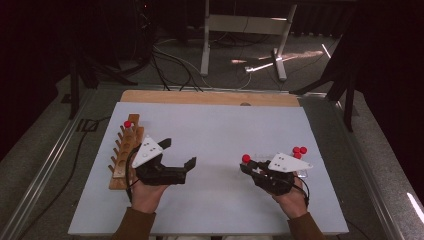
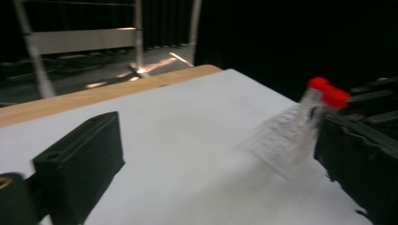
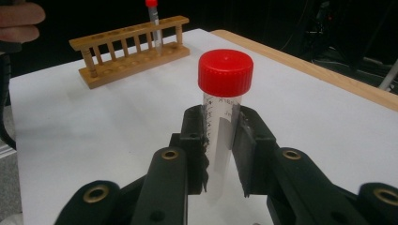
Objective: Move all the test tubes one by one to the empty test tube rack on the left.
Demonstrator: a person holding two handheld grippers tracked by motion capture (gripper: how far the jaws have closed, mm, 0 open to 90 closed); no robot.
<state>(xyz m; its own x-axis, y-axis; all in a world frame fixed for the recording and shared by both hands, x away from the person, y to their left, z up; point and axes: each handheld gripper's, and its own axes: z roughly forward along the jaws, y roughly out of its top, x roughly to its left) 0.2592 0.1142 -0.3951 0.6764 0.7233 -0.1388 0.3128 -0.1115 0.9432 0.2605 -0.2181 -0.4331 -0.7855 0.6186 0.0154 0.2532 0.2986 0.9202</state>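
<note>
Right gripper (image 3: 220,154) clamped on a red-capped tube (image 3: 222,117), held upright over the mat (image 1: 215,135). Faint print on the tube, too smudged to read. Rack (image 3: 133,49) with one tube (image 3: 154,23) standing in an end hole. Left gripper (image 1: 177,155) wide open, nothing in it. More tubes (image 1: 300,150) lying behind the right hand, blurry in the left gripper view (image 2: 300,126).

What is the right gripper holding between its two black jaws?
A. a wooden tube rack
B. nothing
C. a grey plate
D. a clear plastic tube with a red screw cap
D: in the right gripper view, the right gripper clamps the clear red-capped tube upright between its jaws.
</note>
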